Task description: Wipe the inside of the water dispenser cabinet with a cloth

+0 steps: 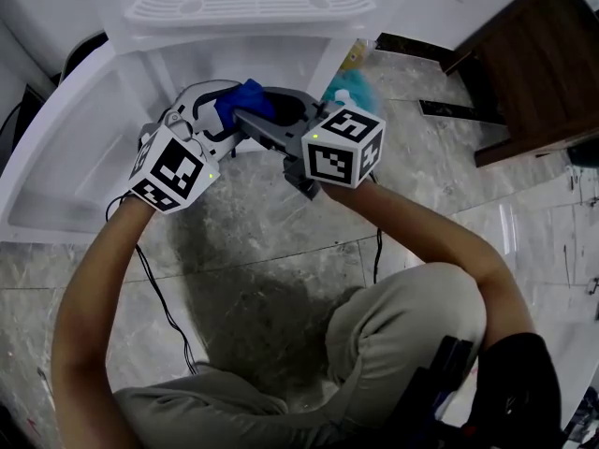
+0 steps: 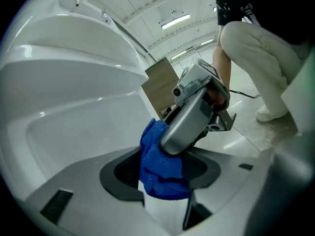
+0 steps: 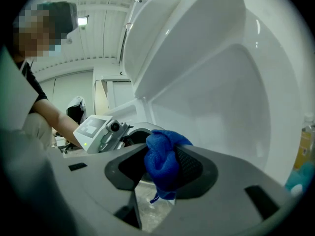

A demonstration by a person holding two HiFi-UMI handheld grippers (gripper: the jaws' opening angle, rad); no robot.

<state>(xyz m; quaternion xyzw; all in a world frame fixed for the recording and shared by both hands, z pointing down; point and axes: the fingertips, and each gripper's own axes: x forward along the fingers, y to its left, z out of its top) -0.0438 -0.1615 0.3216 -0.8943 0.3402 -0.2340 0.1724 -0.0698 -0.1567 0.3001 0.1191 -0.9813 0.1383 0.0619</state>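
Note:
A blue cloth point(image 1: 245, 96) is bunched at the mouth of the white dispenser cabinet point(image 1: 140, 82), which lies open in front of me. My left gripper point(image 1: 223, 112) comes in from the left and my right gripper point(image 1: 262, 120) from the right, and their tips meet at the cloth. In the left gripper view the cloth point(image 2: 160, 173) fills the gap between the dark pads, with a jaw of the right gripper lying over its top. Seen from the right gripper, the cloth point(image 3: 162, 161) is pinched between the pads and a tail hangs below.
A white slotted grille point(image 1: 248, 3) tops the cabinet. A dark wooden cabinet point(image 1: 533, 64) stands at the right on the marble floor, and a teal item point(image 1: 351, 87) lies beside the dispenser. A black cable point(image 1: 159, 297) trails past my knee point(image 1: 412, 316).

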